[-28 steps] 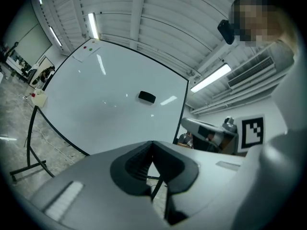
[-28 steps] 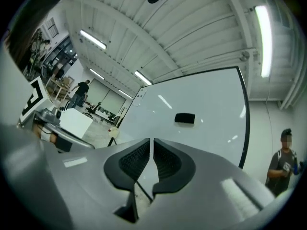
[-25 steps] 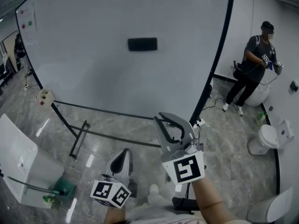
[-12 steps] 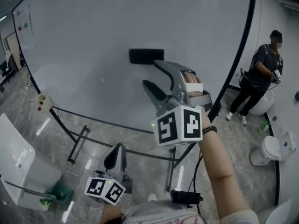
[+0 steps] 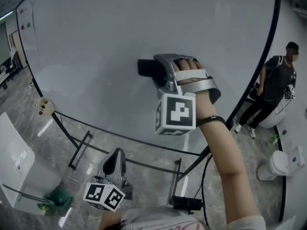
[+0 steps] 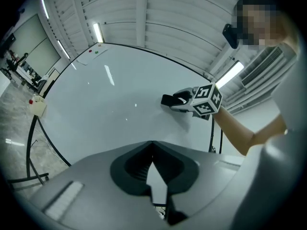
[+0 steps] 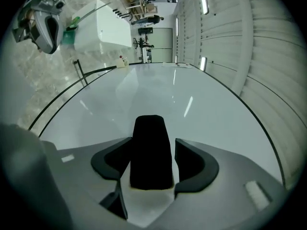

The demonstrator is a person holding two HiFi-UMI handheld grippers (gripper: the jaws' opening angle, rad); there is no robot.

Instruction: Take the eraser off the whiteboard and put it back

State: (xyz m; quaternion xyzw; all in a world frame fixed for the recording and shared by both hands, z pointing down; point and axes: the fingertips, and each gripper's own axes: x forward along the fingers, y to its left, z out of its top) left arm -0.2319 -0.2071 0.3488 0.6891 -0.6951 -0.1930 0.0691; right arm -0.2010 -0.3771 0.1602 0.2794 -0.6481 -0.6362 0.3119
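Right now the right gripper's (image 7: 152,143) two fingers (image 7: 109,161) stand one on each side of the black eraser (image 7: 151,152). They are opening, with a thin gap showing on either side, so the pads do not press on it. The eraser lies flat against the whiteboard (image 7: 158,92), near the middle of its surface. In the head view only its left end (image 5: 145,67) shows, since the rest is behind the gripper. A hand (image 5: 189,73) holds the gripper up against the board, with the marker cube (image 5: 176,113) just below the wrist and the bare forearm running down to the lower right.

The left gripper (image 6: 153,145) has its fingertips closed together with nothing between them. In the head view it hangs low and well apart from the board (image 5: 117,163), above the grey marbled floor (image 5: 148,152).

A small box (image 5: 44,104) hangs at the board's lower left edge, and a white cabinet (image 5: 14,169) stands on the floor below it. Another person (image 5: 278,87) stands on the floor beyond the board's right edge.
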